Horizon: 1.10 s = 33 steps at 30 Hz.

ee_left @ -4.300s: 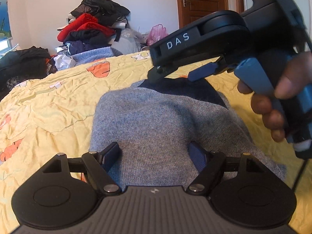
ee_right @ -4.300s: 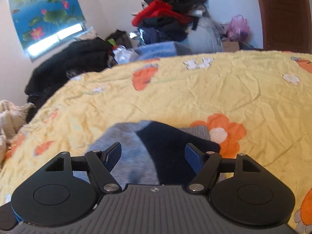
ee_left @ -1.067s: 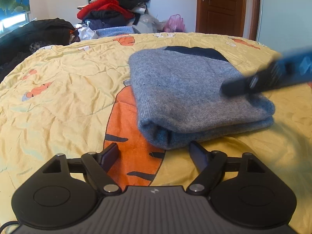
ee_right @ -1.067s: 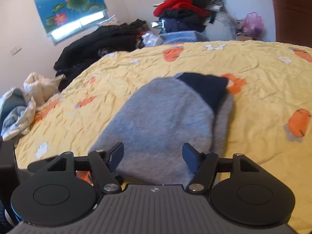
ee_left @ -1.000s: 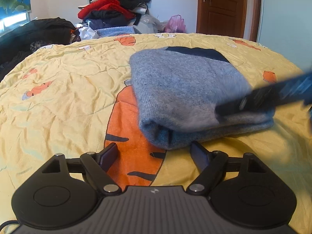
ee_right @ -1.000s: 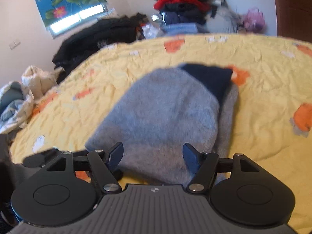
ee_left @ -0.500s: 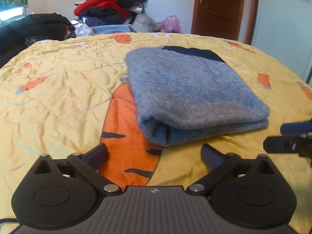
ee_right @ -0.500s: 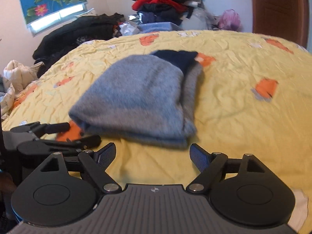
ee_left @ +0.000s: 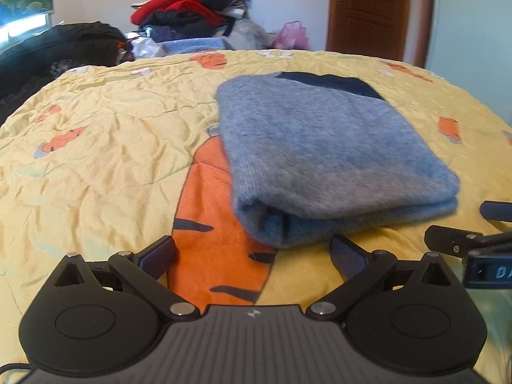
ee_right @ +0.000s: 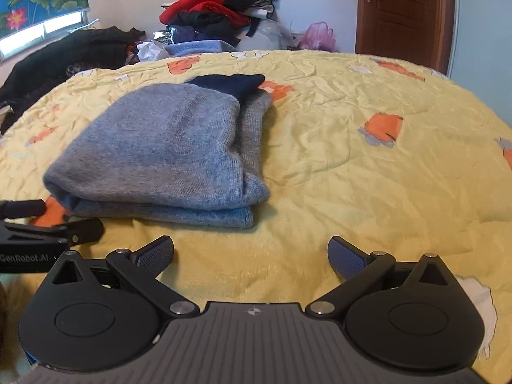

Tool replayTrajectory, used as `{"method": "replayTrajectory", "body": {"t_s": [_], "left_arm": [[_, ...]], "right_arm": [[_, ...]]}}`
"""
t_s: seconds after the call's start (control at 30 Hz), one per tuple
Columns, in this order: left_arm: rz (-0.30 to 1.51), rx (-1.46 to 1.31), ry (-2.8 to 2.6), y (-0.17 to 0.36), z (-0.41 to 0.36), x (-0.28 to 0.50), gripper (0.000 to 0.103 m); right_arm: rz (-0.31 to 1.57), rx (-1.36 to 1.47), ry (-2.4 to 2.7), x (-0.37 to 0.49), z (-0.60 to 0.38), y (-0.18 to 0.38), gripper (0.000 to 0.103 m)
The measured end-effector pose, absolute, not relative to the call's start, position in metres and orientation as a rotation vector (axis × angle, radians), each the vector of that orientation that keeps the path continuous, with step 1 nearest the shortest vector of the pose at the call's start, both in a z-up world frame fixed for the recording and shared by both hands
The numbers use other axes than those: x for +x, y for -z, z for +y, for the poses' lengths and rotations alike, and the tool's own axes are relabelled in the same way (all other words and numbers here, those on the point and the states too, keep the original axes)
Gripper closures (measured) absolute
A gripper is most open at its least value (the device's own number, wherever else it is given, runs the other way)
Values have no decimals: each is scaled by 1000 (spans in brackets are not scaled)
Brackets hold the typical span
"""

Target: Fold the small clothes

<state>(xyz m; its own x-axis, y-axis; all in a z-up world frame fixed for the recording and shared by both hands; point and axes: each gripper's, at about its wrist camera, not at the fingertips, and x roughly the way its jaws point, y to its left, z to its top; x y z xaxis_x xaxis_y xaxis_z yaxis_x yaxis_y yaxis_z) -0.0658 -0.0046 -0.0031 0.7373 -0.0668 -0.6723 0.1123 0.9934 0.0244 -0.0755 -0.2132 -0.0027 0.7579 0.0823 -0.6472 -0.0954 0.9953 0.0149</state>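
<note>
Tongs: both my left gripper (ee_left: 252,249) and right gripper (ee_right: 251,251) just spread wide, nothing between the jaws, hovering near edge of the bed.
Sweater: grey sweater (ee_left: 320,156) folded in 1 bundle, mid-bed, just beyond my left gripper.
Tip: I'd square the right edge, layers look offset.
Surface: wrinkly yellow carrot-print bedspread (ee_right: 352,166).
Room: clothes pile (ee_right: 220,16) far, door (ee_right: 403,16) far right.

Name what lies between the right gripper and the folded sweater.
Only bare yellow bedspread separates the open right gripper from the sweater, seen in the right wrist view.
</note>
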Motion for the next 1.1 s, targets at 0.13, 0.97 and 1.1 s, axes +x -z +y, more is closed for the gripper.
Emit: {"method": "replayTrajectory", "body": {"t_s": [0.13, 0.97, 1.1], "left_arm": [[732, 61, 77, 3, -6, -66, 0], [725, 48, 78, 5, -3, -68, 0], [726, 48, 79, 5, -3, -68, 0]], "right_arm": [[696, -21, -55, -65, -210, 4, 0], [684, -33, -43, -69, -205, 7, 0], [684, -34, -43, -70, -205, 6, 0]]}}
